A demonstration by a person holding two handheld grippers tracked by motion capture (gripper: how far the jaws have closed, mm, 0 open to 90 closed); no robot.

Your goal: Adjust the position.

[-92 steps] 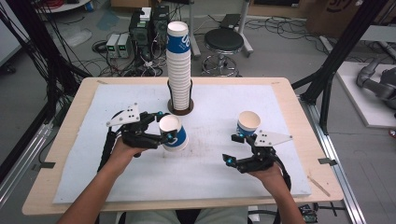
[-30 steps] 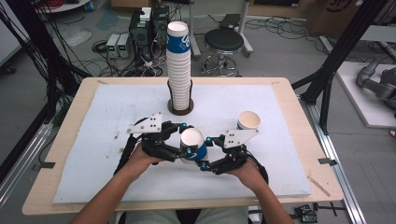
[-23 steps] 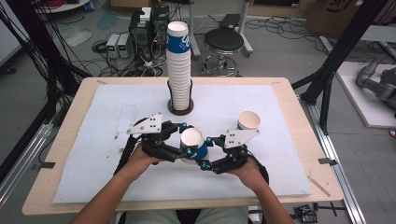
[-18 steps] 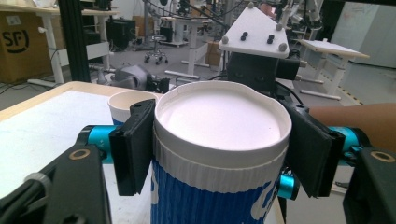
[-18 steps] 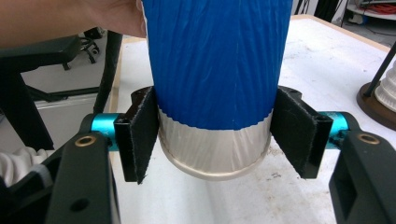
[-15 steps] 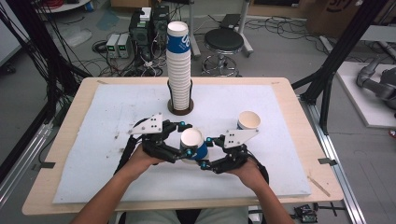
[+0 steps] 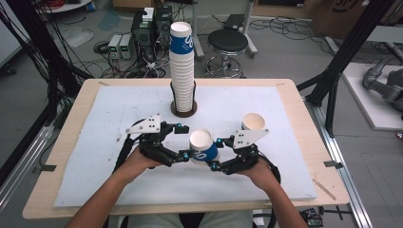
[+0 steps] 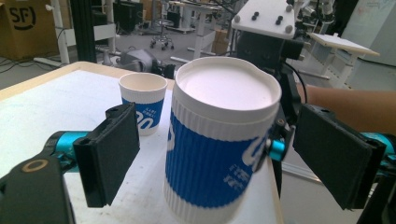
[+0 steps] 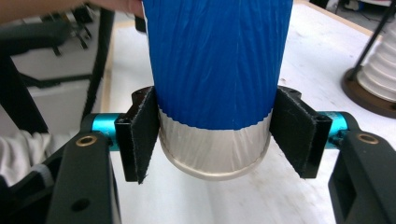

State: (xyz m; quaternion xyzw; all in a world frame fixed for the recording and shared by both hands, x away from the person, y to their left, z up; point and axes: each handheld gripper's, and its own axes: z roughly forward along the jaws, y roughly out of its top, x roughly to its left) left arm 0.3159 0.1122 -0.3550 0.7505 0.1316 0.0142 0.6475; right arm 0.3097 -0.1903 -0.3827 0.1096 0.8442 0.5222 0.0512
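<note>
On the left of the high view, my left gripper [image 7: 183,142] is hovering just over the white mat [image 7: 119,109], its jaws standing wide after just opening; in the left gripper view both pads are clear of the cup [image 8: 219,140], which is sitting between them with a gap on each side, so this gripper is holding nothing. Behind it, near the table's [image 7: 71,128] far edge, the tall stack [image 7: 182,66] of nested cups is rising from its round brown base. In the middle, the cup [image 7: 203,147] is hanging upright between the two grippers, blue sleeve and white rim showing, above the near half of the mat. To its right, my right gripper [image 7: 216,153] is gripping it: in the right gripper view both pads are pressing against the cup's [image 9: 215,70] lower wall, where the blue sleeve is meeting the white bottom band. Farther right and back, a second cup [image 7: 253,124] is standing upright on the mat, just beyond the right gripper.
</note>
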